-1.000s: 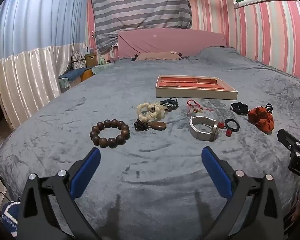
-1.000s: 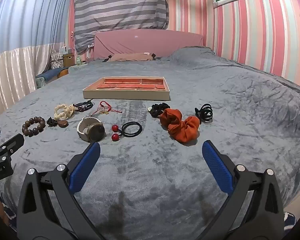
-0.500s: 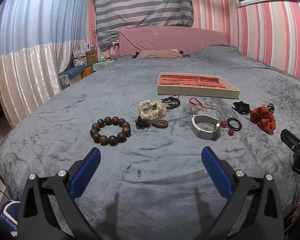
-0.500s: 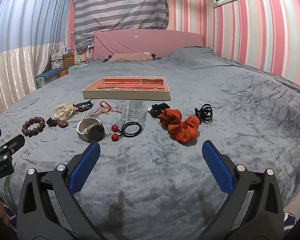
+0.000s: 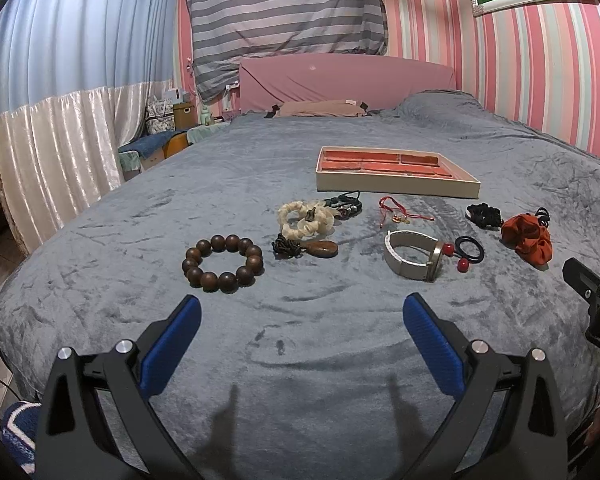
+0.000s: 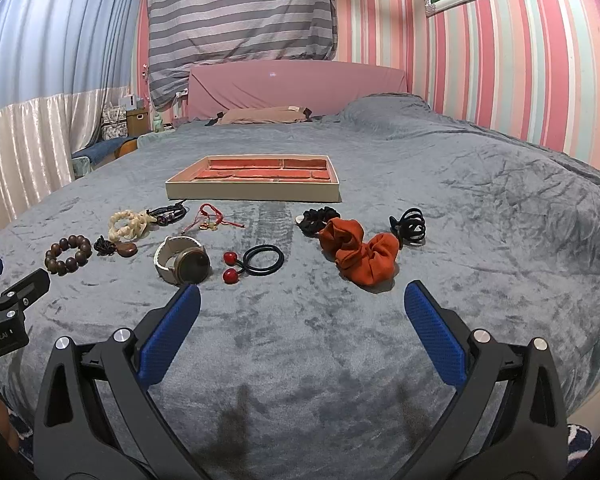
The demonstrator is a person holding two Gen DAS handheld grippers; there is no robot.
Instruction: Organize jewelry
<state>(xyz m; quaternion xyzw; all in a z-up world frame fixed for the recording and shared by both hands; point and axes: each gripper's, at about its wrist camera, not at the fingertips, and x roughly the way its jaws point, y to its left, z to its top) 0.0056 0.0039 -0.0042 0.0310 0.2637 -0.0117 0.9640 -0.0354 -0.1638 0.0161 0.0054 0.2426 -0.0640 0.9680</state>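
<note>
1. Jewelry tray (image 6: 252, 192), cream walls, red-lined compartments, flat on grey blanket (image 6: 480, 216) mid-bed; compartments look bare, far ones hard to read.
2. Loose pieces strung in a row just in front of tray, none touching it: dark bead bracelet (image 5: 223, 257) farthest left, brown pendant on cord (image 5: 320, 248), cream bracelet (image 5: 306, 219), dark cord bracelet (image 5: 344, 204), red string bracelet (image 5: 396, 210), watch (image 6: 182, 264) on its side.
3. Further right: black hair tie with red balls (image 6: 256, 262), black scrunchie (image 6: 314, 220), orange scrunchie (image 6: 360, 250), black claw clip (image 6: 410, 224) touching or nearly touching orange scrunchie.
4. Left gripper (image 5: 300, 332) spread wide, nothing between fingers, over bare blanket in front of bead bracelet and watch.
5. Right gripper (image 6: 302, 330) likewise spread wide and empty, in front of hair tie and orange scrunchie.
6. Open blanket on near side and far right; row of pieces lies between both grippers and tray.
7. Pink headboard (image 6: 296, 84), striped sheet on wall, curtain (image 5: 52, 152) at left bed edge.
</note>
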